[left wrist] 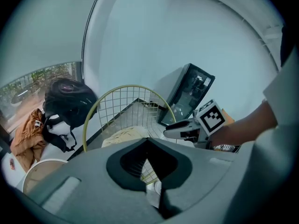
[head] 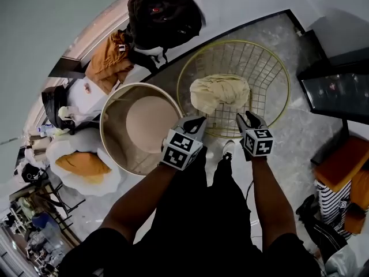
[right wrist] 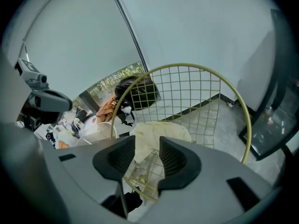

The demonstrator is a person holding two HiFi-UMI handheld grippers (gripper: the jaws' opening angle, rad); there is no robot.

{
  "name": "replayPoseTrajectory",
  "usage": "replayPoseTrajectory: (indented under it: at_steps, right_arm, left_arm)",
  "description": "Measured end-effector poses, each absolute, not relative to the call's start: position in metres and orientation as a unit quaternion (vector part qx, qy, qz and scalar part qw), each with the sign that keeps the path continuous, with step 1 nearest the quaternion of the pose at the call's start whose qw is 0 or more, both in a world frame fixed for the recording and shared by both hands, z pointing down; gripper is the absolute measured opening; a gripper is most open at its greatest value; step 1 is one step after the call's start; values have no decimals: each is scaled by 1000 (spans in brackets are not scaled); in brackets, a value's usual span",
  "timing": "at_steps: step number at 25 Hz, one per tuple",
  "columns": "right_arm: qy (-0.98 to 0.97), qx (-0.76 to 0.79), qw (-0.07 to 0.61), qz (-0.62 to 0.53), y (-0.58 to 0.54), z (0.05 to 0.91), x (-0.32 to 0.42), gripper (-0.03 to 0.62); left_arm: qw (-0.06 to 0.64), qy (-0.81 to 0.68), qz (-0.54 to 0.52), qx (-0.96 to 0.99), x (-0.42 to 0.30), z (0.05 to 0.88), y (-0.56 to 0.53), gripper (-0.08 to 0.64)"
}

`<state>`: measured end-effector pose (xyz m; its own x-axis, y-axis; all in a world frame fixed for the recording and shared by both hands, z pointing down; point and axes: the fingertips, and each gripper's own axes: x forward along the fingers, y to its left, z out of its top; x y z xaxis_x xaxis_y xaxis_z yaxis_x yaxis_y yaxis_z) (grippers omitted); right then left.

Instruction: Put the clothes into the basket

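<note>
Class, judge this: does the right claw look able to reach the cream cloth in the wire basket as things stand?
Probably yes: the right claw is open over the wire basket near its rim, the cream cloth lies just ahead, and nothing stands between.

A black backpack (head: 164, 16) sits well apart from a dark glass panel (head: 340, 91).

A crumpled cream-yellow garment (head: 220, 92) lies bunched in a soft, rounded heap on the bottom grid of the round yellow wire basket (head: 236, 41), near the basket's middle, and the basket stands upright and open-topped on the grey floor.
</note>
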<state>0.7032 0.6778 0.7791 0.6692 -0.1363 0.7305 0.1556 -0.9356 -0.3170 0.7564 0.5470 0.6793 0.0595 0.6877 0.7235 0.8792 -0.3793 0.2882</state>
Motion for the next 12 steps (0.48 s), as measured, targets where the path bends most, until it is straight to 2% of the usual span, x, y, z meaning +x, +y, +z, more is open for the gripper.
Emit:
replayPoseTrajectory:
  at_steps: [5,12]
  right_arm:
    - [-14,-877,170,-449,685,850,725,213]
    - [-31,-852,141,-503,697,934,745,224]
  left_arm:
    - [119,-543,-432,-710,767,712,548,0]
    - [136,-548,-440,-698,773,731,532,0]
